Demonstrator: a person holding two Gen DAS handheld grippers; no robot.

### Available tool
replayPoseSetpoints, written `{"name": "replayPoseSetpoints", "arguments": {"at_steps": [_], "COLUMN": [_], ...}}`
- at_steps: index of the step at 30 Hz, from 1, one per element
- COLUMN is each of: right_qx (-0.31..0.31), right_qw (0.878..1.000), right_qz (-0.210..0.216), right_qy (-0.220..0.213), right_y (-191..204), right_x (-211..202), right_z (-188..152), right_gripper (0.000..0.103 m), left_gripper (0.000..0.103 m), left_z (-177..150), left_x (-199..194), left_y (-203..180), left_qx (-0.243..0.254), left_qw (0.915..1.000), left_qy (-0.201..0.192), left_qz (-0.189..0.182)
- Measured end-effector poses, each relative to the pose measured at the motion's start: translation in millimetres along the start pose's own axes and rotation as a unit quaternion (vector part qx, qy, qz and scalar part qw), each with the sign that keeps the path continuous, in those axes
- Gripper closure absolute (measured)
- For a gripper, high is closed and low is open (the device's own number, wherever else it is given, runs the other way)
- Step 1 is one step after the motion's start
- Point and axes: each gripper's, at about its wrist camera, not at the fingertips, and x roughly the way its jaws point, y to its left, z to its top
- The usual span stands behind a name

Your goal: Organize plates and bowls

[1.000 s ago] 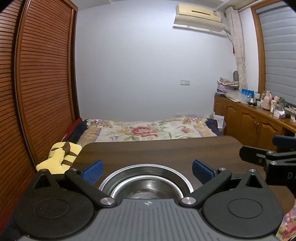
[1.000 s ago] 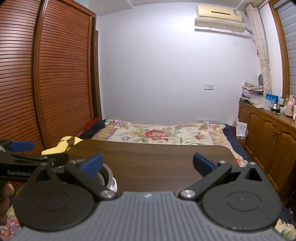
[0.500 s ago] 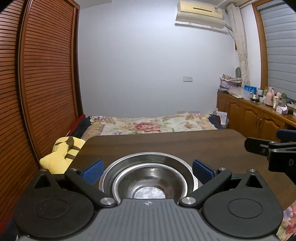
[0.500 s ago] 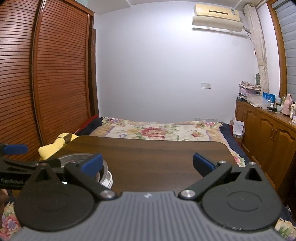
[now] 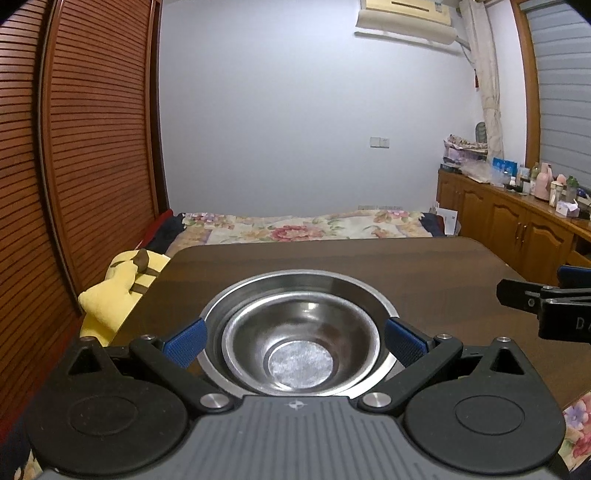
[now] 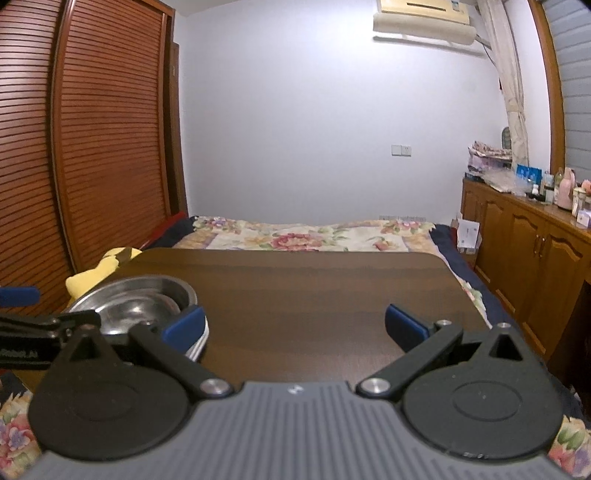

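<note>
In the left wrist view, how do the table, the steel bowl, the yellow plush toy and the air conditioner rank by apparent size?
1. table
2. steel bowl, enlarged because it is near the camera
3 and 4. yellow plush toy and air conditioner: they look alike, and their distances differ, so no ranking.

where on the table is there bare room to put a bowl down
The dark wooden table is bare from the nested steel bowls across to its right edge and back to the floral bed. Crowded only at the near left, around the bowls and left tool.
</note>
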Motion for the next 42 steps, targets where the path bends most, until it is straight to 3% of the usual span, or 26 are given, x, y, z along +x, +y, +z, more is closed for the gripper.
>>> {"name": "replayPoseSetpoints", "arguments": {"at_steps": [42], "right_qx": [0.009], "right_qw": [1.000], "right_qz": [-0.002], "right_qy": [0.004], "right_y": [-5.6], "right_x": [3.7], "right_z": [-8.8], "right_gripper": [0.000], "left_gripper": [0.000], "left_z": [-12.3], "left_x": [7.2], "left_y": [2.9], "left_qx": [-0.009], "left_qw": [0.9999], "left_qy": [0.013], "left_qz": [0.004]}}
